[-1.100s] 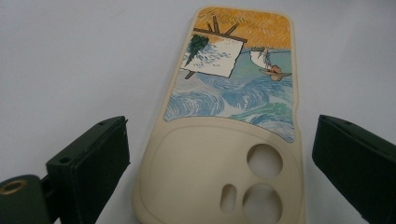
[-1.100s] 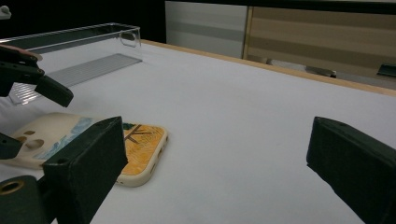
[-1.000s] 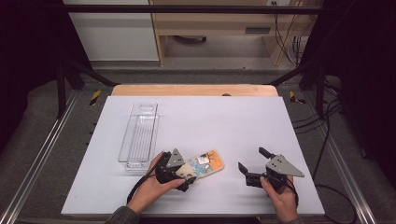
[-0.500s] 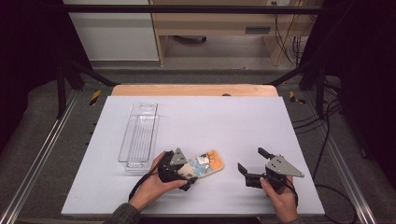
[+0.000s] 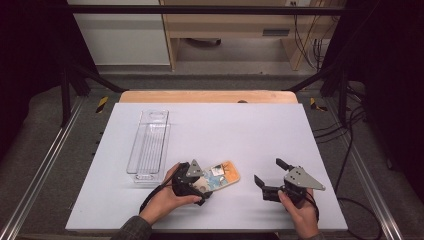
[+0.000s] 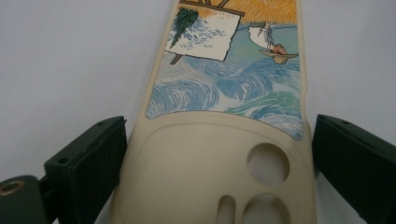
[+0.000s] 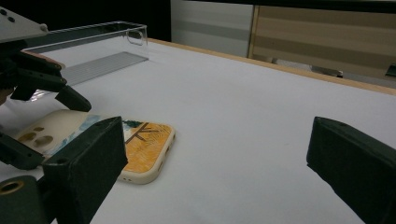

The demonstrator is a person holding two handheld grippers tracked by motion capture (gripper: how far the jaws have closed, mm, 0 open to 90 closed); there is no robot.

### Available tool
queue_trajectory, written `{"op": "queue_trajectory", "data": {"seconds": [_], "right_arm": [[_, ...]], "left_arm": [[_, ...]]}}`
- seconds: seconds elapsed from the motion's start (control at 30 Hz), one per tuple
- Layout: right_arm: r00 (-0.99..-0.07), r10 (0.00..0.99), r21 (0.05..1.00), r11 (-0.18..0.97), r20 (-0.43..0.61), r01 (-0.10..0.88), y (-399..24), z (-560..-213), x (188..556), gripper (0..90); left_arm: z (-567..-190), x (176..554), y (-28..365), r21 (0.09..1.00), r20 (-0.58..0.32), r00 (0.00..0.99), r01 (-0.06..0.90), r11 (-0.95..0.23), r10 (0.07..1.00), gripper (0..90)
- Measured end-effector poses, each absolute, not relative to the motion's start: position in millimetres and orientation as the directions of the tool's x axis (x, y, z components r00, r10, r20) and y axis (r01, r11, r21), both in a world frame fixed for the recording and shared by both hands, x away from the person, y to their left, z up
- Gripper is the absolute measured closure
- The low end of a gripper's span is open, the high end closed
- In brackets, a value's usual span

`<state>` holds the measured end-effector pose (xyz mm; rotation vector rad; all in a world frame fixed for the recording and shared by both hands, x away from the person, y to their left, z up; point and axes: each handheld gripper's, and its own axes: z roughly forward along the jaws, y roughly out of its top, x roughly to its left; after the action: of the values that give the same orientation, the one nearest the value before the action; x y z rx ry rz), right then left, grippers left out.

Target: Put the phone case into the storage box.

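A white table (image 5: 260, 135) fills the middle of the high view, with a wooden strip along its far edge and dark grey floor around it. At left of centre a clear plastic tray (image 5: 148, 145) lies lengthwise on the table. Just right of its near end, lower centre of the frame, the left gripper (image 5: 197, 182) sits over a cream phone case (image 5: 222, 175) printed with blue waves and orange sky. In the left gripper view its jaws stand spread, one on each side of the phone case's (image 6: 224, 140) camera end, with small gaps. At lower right, the right gripper (image 5: 270, 180) rests with jaws wide apart, holding nothing. Pale wooden furniture stands beyond the table.
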<state>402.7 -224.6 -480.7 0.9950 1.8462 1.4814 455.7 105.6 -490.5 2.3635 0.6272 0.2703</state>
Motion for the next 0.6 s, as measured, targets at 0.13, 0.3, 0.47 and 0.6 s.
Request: {"op": "queue_trajectory", "data": {"seconds": [0.13,0.3,0.47,0.6], "right_arm": [[-0.564,0.826,0.974,0.114,0.018,0.198,-224.4,-480.8,403.0,4.9],[-0.564,0.826,0.973,0.115,0.018,0.199,-224.4,-481.1,403.0,4.9],[-0.564,0.826,0.973,0.114,0.019,0.199,-224.3,-481.1,402.9,4.9],[-0.563,0.826,0.973,0.114,0.019,0.2,-224.3,-481.3,402.9,4.9]], "left_arm": [[-490.4,454.3,106.0,0.659,0.03,0.862,0.363,-0.659,0.505,7.0],[-488.8,452.8,106.2,0.653,0.029,0.868,0.358,-0.667,0.495,9.1],[-488.2,453.1,108.0,0.662,0.005,0.868,0.369,-0.652,0.496,10.9],[-486.7,453.7,108.9,0.669,-0.007,0.869,0.373,-0.643,0.496,11.4]]}}
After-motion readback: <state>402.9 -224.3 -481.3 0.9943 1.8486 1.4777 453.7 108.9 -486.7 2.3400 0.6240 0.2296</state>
